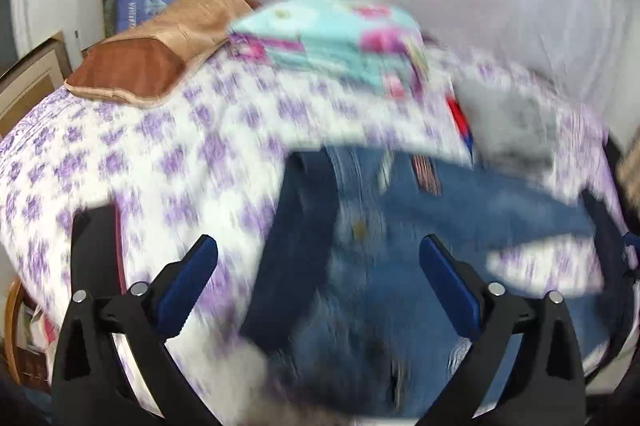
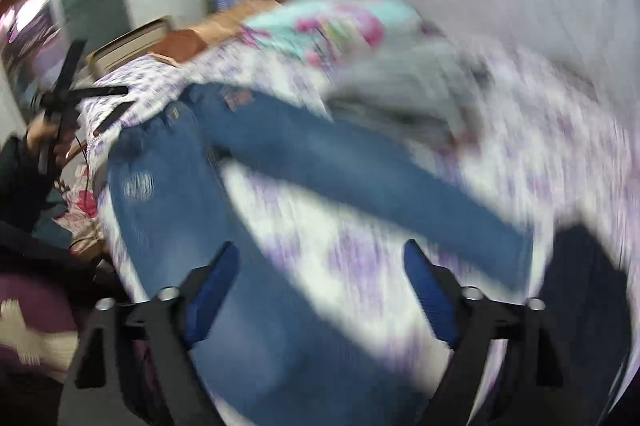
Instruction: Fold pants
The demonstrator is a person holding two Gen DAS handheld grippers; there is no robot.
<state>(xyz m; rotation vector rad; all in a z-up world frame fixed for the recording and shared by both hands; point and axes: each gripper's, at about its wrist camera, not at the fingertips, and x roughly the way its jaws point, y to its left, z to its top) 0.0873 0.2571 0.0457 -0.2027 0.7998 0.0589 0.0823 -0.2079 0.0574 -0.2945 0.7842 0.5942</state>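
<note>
Jeans (image 2: 320, 162) lie legs splayed rightward — blurred, seemingly; both grippers (image 1: 318, 282) (image 2: 320, 278) gape, empty.

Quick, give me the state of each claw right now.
Left claw: open, holding nothing, above the jeans.
Right claw: open, holding nothing, above the jeans.

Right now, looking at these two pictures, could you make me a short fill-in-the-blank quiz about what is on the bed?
1. The blue jeans lie on a bedspread printed with ____ flowers.
2. The jeans' two legs lie spread ____, with bedspread showing between them.
3. The left gripper has its jaws ____, with nothing clamped.
4. Near the head of the bed lies a ____ pillow beside a turquoise one.

Missing words: purple; apart; open; brown
</note>
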